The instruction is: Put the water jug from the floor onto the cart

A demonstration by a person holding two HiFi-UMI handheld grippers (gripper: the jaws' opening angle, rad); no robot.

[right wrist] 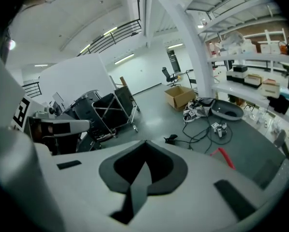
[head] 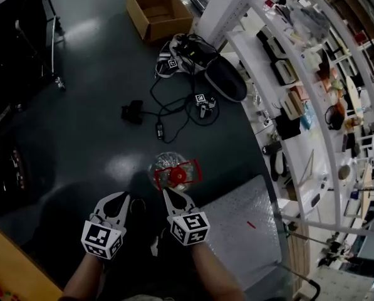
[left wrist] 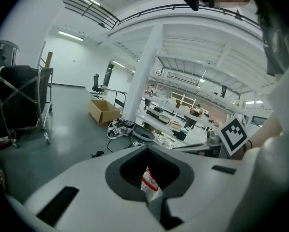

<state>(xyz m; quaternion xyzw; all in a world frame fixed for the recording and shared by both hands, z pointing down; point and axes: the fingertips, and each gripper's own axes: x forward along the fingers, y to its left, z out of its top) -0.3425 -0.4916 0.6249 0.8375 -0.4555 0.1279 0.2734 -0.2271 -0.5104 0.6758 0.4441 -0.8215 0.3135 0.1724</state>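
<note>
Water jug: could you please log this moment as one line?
water jug: on floor, not held | left hand-held gripper: shut, empty | right hand-held gripper: shut, empty

Water jug (head: 174,173) on floor (head: 93,105), left of cart (head: 237,221); cables (head: 174,108) behind jug; cardboard box (head: 158,11) farther behind; shelves (head: 299,74) right.

I'm looking down into what is reading as a lab-style workshop hall. White shelving racks (head: 312,74) are carrying boxes, tools and small parts. Tangled cables (head: 174,105) and marker-tagged devices (head: 201,99) are lying on the dark grey floor (head: 93,74) near an open cardboard box (head: 158,12). Strip lights (left wrist: 70,35) are glowing beside a railed mezzanine (left wrist: 88,11).
</note>
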